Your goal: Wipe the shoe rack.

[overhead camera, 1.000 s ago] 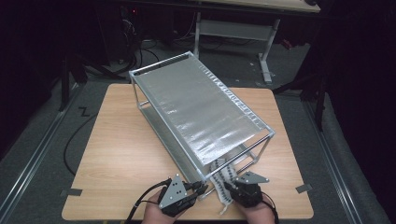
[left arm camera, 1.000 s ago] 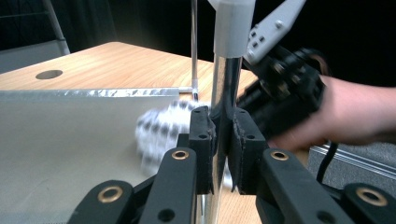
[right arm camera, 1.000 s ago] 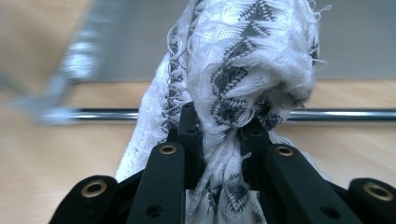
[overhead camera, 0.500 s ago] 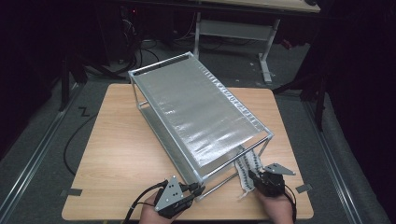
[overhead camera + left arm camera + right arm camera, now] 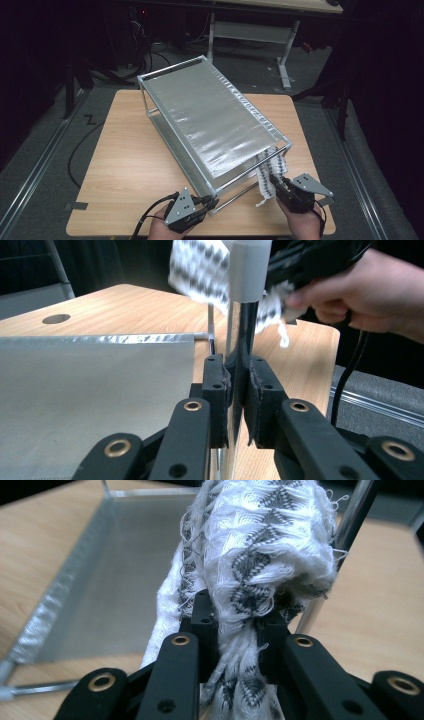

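Light wooden table: matt laminate, fine grain, smooth.
Silver metal-framed rack: polished tubes, mirror-glossy upright post with matt grey plastic cap.
Rack's grey shelf panels: fine mesh-like sheet, soft sheen, crinkled foil-bright edging.
White cloth with black zigzag pattern: woven, rough, fuzzy, frayed threads at edges.
Left gripper: black matt plastic jaws, brass-coloured rivets, textured pads.
Right gripper: same black matt plastic; grey matt plate on top in high view.
Floor: dull grey carpet-like covering.
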`<state>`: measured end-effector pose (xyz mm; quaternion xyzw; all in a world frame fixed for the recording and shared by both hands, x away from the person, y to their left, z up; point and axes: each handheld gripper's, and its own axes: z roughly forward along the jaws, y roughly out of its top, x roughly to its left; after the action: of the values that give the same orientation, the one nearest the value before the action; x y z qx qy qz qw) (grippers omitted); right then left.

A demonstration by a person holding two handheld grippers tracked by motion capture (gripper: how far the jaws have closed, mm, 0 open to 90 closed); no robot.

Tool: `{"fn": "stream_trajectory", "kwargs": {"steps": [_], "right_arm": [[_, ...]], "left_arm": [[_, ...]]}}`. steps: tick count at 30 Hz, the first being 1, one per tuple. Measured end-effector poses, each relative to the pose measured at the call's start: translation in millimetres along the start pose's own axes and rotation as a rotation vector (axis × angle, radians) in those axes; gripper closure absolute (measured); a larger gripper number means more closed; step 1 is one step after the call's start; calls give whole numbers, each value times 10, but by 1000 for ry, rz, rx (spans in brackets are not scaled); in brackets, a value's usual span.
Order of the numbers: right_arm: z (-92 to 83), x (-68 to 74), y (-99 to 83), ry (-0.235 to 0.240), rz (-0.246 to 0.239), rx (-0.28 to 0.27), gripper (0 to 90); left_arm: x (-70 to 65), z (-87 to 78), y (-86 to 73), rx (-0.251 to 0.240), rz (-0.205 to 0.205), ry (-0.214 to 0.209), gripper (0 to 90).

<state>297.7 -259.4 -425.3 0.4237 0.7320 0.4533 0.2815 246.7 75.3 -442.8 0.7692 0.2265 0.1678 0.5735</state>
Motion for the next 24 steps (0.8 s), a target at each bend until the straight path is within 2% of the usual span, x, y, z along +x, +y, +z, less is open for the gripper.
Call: {"fn": "stream_trajectory", "kwargs": {"steps": [2,5,17,24], "right_arm": [[-61,12,52,-10,-15,-26,764],[-157,-2,110,-22,-11,-62,768],[-574,-154,311,-90,26,-229,772],[-632,-130,423,-84,13,-263,772]], "left_arm": [[-1,-1,2,2,1,2,807],[2,-3,-3,-1,6,1,808],[21,-17,-11,-1,14,3,807],[25,-25,-15,-3,13,5,807]]}}
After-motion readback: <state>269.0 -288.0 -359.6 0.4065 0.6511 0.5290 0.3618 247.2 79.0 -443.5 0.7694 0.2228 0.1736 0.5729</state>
